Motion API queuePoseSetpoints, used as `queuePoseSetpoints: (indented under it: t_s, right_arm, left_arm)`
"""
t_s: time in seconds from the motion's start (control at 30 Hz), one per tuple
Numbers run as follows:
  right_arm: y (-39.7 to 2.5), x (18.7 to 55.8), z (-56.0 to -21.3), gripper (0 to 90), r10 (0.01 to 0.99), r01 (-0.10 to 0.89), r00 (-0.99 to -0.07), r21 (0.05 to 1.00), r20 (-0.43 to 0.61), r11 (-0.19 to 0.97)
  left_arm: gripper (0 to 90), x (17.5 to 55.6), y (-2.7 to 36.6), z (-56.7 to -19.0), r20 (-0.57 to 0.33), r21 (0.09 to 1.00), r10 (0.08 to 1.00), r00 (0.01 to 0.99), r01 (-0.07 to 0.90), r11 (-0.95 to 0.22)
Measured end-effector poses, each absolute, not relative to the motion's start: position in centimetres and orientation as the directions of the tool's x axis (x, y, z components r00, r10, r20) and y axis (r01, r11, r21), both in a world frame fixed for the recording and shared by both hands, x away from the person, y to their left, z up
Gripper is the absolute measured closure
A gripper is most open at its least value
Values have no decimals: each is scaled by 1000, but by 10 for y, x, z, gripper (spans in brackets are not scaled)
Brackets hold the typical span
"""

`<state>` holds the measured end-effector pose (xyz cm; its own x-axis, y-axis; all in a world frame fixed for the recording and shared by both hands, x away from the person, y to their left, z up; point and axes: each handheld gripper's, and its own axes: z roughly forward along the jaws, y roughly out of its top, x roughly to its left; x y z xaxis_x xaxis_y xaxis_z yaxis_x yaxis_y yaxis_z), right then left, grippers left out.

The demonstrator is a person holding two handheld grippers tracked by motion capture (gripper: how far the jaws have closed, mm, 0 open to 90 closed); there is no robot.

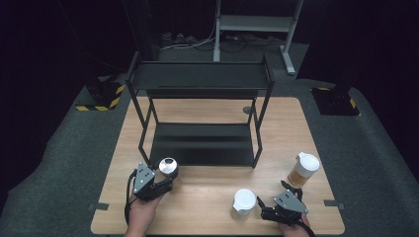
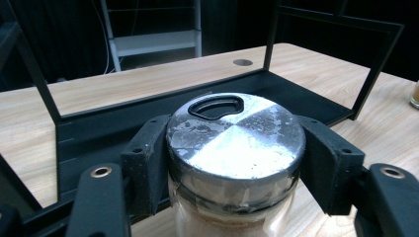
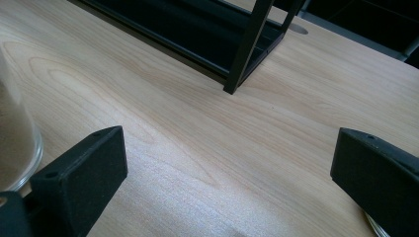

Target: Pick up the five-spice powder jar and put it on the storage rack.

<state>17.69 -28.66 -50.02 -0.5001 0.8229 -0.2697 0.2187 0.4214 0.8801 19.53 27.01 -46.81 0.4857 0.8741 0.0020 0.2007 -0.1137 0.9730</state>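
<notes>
High view: the black shelf rack point(image 1: 200, 116) stands at the far middle of the table point(image 1: 217, 202) and serves as landmark. Just in front of the rack's front left leg, the left gripper point(image 1: 165, 183) is clamped on a jar with a metal lid point(image 1: 168, 167); the jar stands upright, just beside the rack's bottom shelf edge but apart from it. Nearer the person than the rack, and right of its middle, a white-lidded jar point(image 1: 243, 203) stands near the table's front edge, with the right gripper point(image 1: 260, 206) just beside it on its right. A white-lidded cup of amber liquid point(image 1: 303, 169) stands off the rack's front right corner, close to the table's right edge. Bare tabletop lies between the two grippers along the rack's front.

Left gripper view: the two pads point(image 2: 148, 158) press against opposite sides of the jar just under its lid point(image 2: 236, 140), which carries a pull tab on its far edge. The rack's bottom shelf point(image 2: 148, 123) lies directly beyond, its front lip low and its uprights spaced wide.

Right gripper view: the jaws stand wide apart with bare wood between them, grasping nothing. A glass wall point(image 3: 17, 143) shows at the left edge, just beside the left pad point(image 3: 86, 168); contact cannot be told. The rack's leg point(image 3: 247, 44) stands well ahead.
</notes>
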Motion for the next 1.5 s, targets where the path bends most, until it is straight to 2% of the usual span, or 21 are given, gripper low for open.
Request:
queuePoseSetpoints:
  t_s: [1.5]
  right_arm:
    - [-288,177,-500,3,822,219,-504,881,-266,419]
  left_arm:
    - [347,225,270,-436,45,981,923,381,156,-112]
